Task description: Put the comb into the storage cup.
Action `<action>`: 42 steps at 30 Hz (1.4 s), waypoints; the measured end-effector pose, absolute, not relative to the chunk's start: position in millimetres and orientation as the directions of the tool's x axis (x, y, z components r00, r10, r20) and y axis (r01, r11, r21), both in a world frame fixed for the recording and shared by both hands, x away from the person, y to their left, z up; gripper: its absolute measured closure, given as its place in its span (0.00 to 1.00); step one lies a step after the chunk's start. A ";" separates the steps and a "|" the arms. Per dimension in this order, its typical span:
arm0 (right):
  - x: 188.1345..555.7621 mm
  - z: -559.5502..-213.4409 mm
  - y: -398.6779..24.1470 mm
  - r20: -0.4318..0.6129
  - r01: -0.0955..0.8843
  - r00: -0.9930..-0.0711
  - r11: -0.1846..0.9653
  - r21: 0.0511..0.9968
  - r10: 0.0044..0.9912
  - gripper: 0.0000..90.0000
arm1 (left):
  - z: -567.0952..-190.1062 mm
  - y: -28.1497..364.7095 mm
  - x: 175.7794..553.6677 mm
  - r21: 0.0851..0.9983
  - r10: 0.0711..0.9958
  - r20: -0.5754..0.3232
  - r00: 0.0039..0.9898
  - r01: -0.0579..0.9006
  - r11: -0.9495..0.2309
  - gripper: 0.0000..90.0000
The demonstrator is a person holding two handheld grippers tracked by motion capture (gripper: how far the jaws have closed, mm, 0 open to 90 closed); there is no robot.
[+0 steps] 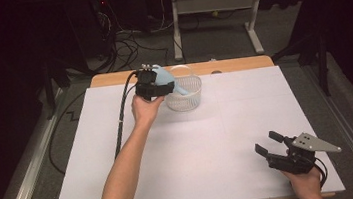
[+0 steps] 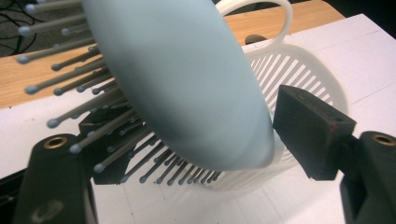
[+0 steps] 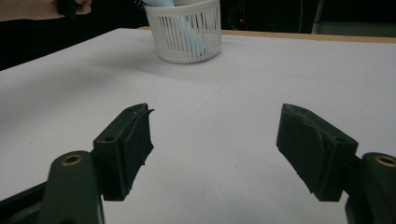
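A light blue hairbrush (image 1: 164, 77) stands tilted in a round white slatted basket (image 1: 188, 97) at the far middle of the table. Its handle (image 3: 189, 32) is down inside the basket and its head sticks out over the near-left rim. My left gripper (image 1: 155, 85) is at that head. In the left gripper view the brush head (image 2: 187, 84) lies between the jaws, bristles toward the left jaw, and the right pad (image 2: 313, 130) stands just off its edge, so I read the gripper as open. My right gripper (image 1: 267, 142) rests open and empty near the front right of the table.
A white sheet (image 1: 195, 147) covers the table, with a strip of wooden edge (image 1: 231, 65) behind the basket. The left gripper's black cable (image 1: 121, 121) trails over the left side. A desk frame (image 1: 251, 25) and floor cables (image 1: 128, 44) lie beyond the table.
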State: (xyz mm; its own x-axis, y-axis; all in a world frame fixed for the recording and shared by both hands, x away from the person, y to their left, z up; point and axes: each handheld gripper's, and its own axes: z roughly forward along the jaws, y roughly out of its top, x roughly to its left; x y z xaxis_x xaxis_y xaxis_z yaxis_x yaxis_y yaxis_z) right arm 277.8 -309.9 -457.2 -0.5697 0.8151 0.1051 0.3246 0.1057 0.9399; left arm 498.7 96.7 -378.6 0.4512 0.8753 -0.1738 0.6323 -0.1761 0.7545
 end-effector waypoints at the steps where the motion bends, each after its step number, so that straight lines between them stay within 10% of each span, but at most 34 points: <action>1: 277.8 -457.2 -309.9 0.105 0.324 -0.570 0.106 0.940 0.815 0.30 | -378.9 97.4 498.5 0.754 0.875 -0.175 0.452 0.633 -0.176 0.26; 42: 276.8 -456.8 -309.8 0.102 0.321 -0.571 0.107 0.941 0.815 0.30 | -383.5 107.2 489.8 0.741 0.864 -0.165 0.475 0.638 -0.210 0.25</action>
